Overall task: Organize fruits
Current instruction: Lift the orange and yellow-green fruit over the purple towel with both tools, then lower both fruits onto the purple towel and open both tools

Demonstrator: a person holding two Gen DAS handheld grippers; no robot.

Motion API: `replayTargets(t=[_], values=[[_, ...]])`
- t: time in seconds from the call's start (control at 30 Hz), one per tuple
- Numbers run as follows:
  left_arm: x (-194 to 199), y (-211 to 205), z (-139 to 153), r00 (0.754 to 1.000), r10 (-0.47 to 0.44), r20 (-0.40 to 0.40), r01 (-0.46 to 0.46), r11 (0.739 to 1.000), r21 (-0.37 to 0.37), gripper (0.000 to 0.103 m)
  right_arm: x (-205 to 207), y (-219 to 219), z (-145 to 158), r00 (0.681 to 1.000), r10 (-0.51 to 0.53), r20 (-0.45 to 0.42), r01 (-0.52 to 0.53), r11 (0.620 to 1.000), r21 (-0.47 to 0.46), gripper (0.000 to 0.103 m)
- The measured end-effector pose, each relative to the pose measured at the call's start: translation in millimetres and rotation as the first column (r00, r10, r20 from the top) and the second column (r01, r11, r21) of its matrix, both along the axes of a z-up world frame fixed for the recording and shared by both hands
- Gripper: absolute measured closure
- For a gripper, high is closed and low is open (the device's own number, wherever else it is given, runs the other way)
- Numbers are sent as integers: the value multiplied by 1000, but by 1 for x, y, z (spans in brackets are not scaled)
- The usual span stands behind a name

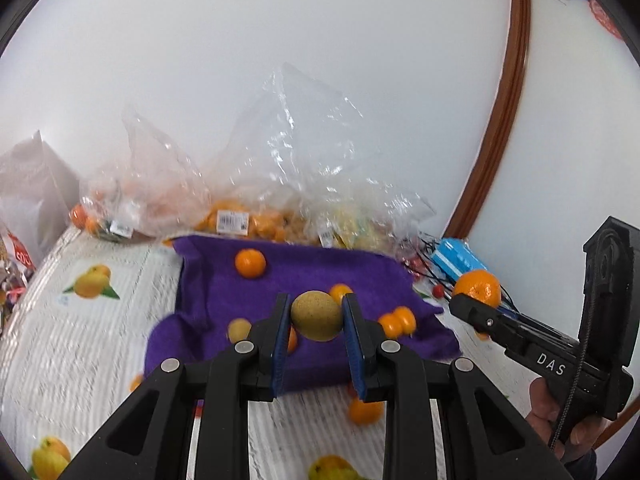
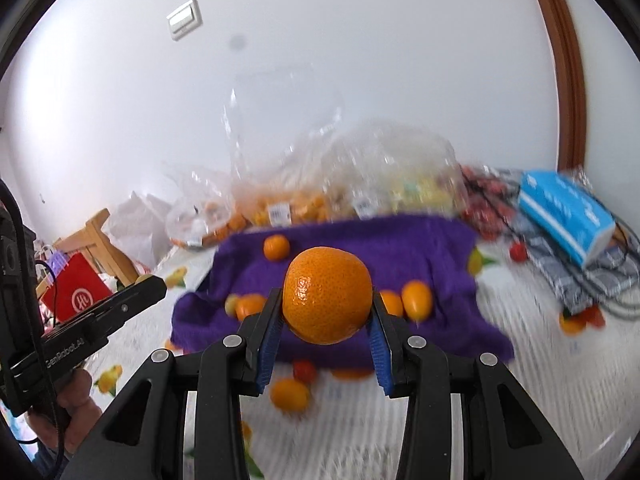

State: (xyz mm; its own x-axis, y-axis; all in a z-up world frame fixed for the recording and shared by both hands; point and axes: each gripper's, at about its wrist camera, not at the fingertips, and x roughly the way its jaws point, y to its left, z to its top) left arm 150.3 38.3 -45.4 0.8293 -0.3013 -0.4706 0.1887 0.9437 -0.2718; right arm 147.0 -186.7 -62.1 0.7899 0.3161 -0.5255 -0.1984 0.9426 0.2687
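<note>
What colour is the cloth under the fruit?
The cloth is purple, clearest in the right wrist view.

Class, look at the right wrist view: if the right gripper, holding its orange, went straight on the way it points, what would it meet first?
Probably the rumpled purple cloth on the table, near its far part, since the right gripper points downward with the round orange mandarin. Depth is unclear; the clear plastic fruit bags lie just beyond.
</note>
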Motion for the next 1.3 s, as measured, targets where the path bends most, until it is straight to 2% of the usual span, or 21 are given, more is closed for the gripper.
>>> replayTargets(t=[0.23,0.47,0.63,0.73,0.83,0.93,1.2,1.3], values=[[28,7,-1,999,32,-26,-32,999,-3,78,32,15,12,998,34,47,-34,999,10,63],[68,9,-11,996,60,-66,-61,998,-22,78,67,30,19,995,63,71,-61,998,-33,63],[76,21,-44,989,98,-111,-107,992,-70,78,72,23,-5,997,58,47,-56,997,-48,63],[82,32,-56,982,120,-148,-134,987,-86,78,74,11,-16,999,16,30,-14,998,-59,63],[86,42,-62,977,120,-175,-143,982,-124,78,78,0,-21,999,-28,20,28,999,-44,63],[86,45,-64,976,128,-175,-151,981,-124,78,81,-4,-27,999,-33,-1,33,999,-33,63],[90,39,-73,976,114,-185,-134,986,-98,78,91,16,-56,993,53,-101,-55,998,-15,63],[90,35,-75,979,101,-179,-118,989,-90,78,91,28,-62,989,86,-118,-91,995,-39,63]])
